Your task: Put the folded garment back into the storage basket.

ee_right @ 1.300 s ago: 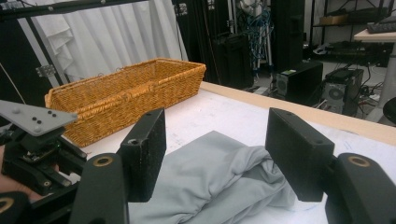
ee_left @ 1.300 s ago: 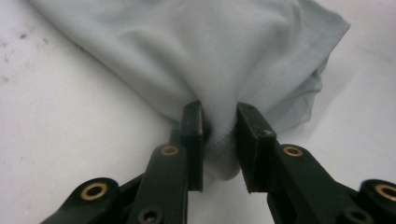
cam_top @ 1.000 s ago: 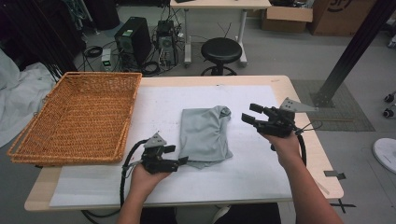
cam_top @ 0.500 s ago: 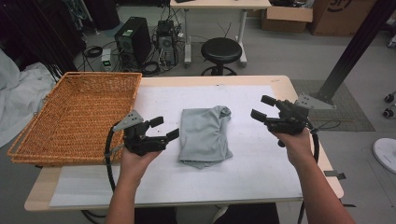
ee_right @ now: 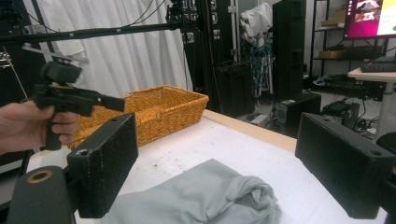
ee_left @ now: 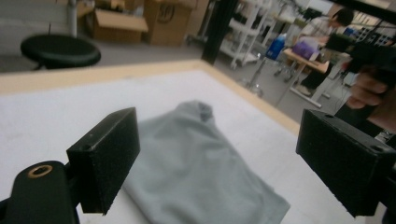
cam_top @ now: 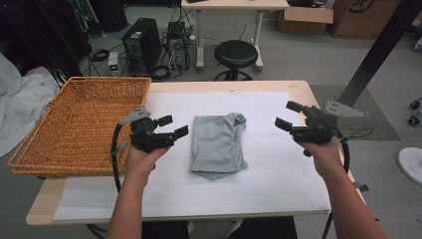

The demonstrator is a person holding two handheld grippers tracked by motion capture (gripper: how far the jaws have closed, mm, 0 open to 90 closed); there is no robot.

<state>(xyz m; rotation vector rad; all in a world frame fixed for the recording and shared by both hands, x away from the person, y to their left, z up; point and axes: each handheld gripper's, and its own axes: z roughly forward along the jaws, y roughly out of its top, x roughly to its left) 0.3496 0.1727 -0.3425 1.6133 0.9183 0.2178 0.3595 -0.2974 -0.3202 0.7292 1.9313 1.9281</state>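
One folded grey cloth (cam_top: 218, 144), one wicker basket (cam_top: 74, 124), two tongs: left (cam_top: 174, 127), right (cam_top: 288, 115)

Left gripper (cam_top: 173, 126) held up in left hand (cam_top: 139, 158), jaws spread wide, nothing between, pointing toward right gripper (cam_top: 287, 115). Right gripper in right hand (cam_top: 321, 155), jaws just been opening, now at full spread, empty, pointing back toward left. Both forearms enter from bottom edge, well apart. Cable loops down from each gripper.
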